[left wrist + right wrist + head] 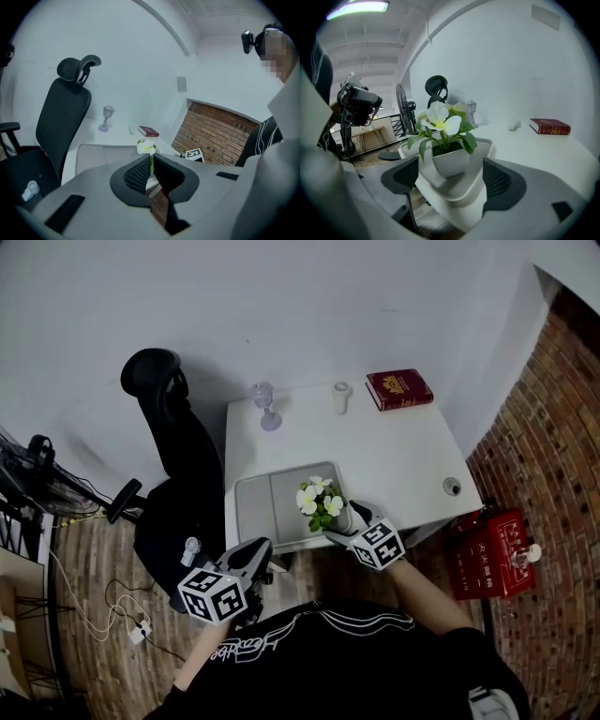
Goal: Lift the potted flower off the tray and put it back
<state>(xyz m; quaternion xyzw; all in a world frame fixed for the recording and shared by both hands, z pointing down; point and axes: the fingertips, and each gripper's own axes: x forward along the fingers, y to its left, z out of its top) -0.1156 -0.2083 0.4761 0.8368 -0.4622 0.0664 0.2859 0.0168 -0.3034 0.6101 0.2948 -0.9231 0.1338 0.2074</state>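
Flat cool indoor light, a bit dim, soft shadows. Ceiling lamp point(358, 7) glares top left in my right gripper view. Both gripper views fisheye, dark corners, bent edges; potted flower point(443, 136) sharp, far room soft; head view bowed too

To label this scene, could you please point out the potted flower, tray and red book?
potted flower point(450, 161): right gripper view, front of the white pot.
tray point(265, 508): head view, bare floor left of the flower.
red book point(398, 388): head view, middle of its cover.
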